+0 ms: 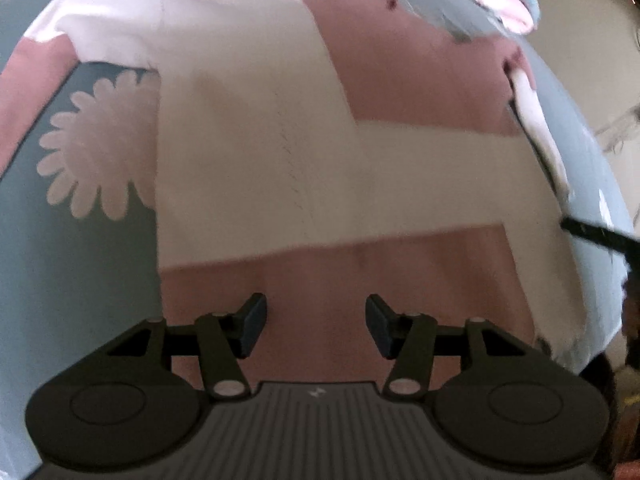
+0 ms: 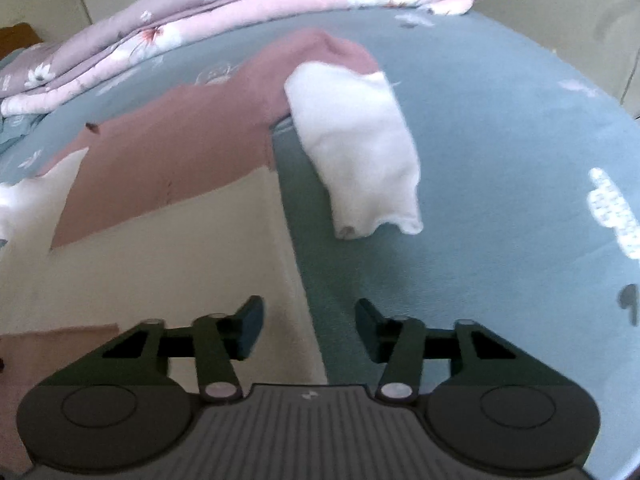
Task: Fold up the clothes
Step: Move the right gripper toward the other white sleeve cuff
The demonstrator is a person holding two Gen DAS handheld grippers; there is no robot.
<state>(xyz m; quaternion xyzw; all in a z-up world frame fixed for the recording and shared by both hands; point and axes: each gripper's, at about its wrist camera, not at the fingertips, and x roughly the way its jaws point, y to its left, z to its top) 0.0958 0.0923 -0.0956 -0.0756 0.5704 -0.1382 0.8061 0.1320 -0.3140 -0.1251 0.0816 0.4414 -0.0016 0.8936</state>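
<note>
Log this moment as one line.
left hand-held gripper: open, empty | right hand-held gripper: open, empty | pink-and-white knit sweater: flat on blue bedsheet

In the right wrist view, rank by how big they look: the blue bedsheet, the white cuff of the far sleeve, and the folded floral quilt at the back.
1. blue bedsheet, by far the largest.
2. floral quilt, a long band, though distance shrinks it.
3. white cuff, the smallest.

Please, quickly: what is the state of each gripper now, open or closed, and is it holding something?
Left gripper: open, holding nothing; the pink and white garment lies beneath it.
Right gripper: open, holding nothing; it is over the garment's edge and the bedsheet.
</note>
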